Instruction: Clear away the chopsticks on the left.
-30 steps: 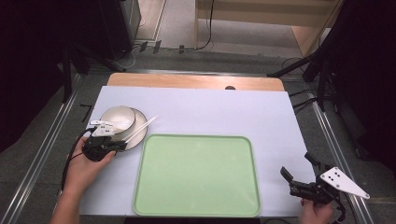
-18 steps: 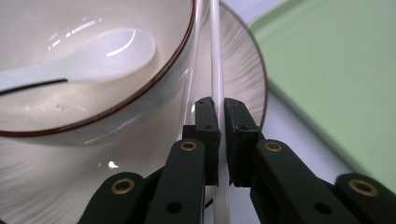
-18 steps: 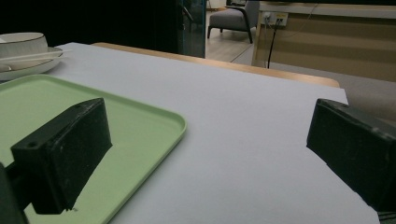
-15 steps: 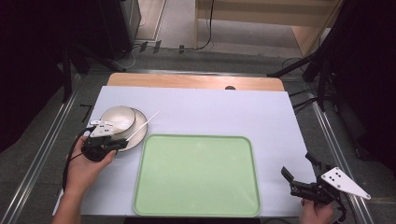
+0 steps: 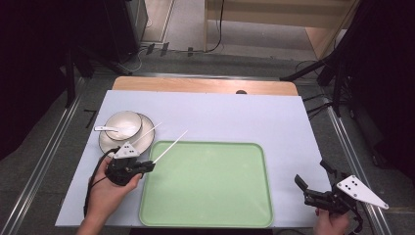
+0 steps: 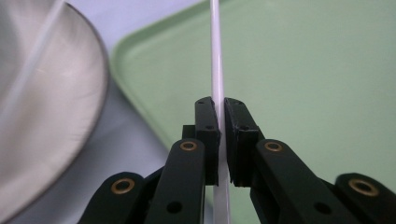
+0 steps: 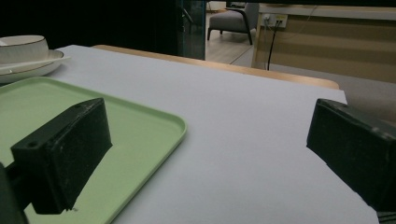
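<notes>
One white chopstick [image 5: 169, 146] is clamped in left gripper [image 5: 147, 166] jaws at green tray's [image 5: 210, 215] left edge; right gripper [image 5: 313, 188] jaws stand wide beside tray's right corner.

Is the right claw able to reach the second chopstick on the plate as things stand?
Probably not without a long reach: the right claw is open at the table's far corner, the tray lies between, and the chopstick rests on the plate.

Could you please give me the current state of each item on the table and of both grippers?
Left gripper: shut on held chopstick.
Held chopstick: clamped, tip over tray corner.
Other chopstick: resting on plate.
Bowl: upright on plate, spoon inside.
Tray: empty, flat.
Right gripper: open, holding nothing.
</notes>
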`<action>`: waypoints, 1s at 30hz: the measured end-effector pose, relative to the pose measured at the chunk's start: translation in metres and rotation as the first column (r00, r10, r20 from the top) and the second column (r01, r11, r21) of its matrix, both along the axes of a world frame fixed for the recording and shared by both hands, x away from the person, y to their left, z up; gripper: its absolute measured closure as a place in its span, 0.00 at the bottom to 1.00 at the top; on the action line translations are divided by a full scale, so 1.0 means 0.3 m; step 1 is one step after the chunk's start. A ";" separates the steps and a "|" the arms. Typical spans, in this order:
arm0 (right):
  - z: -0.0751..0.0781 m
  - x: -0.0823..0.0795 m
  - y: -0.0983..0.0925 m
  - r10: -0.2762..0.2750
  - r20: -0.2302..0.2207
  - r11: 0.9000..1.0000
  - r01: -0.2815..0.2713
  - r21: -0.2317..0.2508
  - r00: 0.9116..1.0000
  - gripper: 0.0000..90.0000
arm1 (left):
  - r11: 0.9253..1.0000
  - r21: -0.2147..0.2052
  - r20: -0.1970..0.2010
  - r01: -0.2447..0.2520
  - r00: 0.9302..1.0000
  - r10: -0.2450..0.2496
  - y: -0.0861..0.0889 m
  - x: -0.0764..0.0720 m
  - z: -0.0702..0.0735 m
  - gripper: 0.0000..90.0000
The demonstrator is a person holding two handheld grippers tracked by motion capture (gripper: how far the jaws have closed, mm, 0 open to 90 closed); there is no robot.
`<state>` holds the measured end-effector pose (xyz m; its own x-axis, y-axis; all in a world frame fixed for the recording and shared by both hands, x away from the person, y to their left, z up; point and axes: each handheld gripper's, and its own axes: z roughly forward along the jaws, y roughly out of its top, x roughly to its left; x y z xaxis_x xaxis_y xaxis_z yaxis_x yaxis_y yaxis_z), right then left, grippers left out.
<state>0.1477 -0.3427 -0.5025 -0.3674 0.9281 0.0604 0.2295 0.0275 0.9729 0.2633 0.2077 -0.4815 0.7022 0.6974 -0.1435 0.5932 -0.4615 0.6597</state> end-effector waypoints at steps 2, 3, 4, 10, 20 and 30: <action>0.000 0.002 0.000 0.002 0.002 1.000 -0.002 0.003 1.000 0.00 | 1.000 -0.003 -0.012 0.004 1.000 -0.004 -0.013 -0.009 -0.008 0.95; 0.000 0.002 0.000 0.002 0.002 1.000 -0.002 0.003 1.000 0.00 | 1.000 -0.003 -0.020 0.008 1.000 -0.008 -0.026 -0.021 -0.015 0.95; 0.000 0.003 0.000 0.003 0.004 1.000 -0.003 0.000 1.000 0.00 | 1.000 -0.008 -0.028 0.011 1.000 -0.011 -0.044 -0.037 -0.025 0.95; 0.002 0.003 -0.001 0.005 0.006 1.000 -0.005 0.001 1.000 0.00 | 0.999 0.029 -0.062 0.019 0.998 -0.017 -0.107 -0.076 -0.066 0.95; 0.002 0.002 -0.006 -0.001 0.006 1.000 0.001 0.006 1.000 0.00 | 1.000 -0.017 -0.087 0.000 0.996 -0.001 -0.115 -0.074 -0.115 0.95; 0.001 0.003 -0.010 -0.002 0.005 1.000 0.002 0.005 1.000 0.00 | 0.999 0.031 -0.053 0.035 0.998 -0.033 -0.128 -0.078 -0.101 0.75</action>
<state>0.1485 -0.3457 -0.5021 -0.3659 0.9285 0.0634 0.2243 0.0219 0.9743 0.2399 0.1693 -0.5119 0.7176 0.6781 -0.1587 0.6102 -0.5025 0.6125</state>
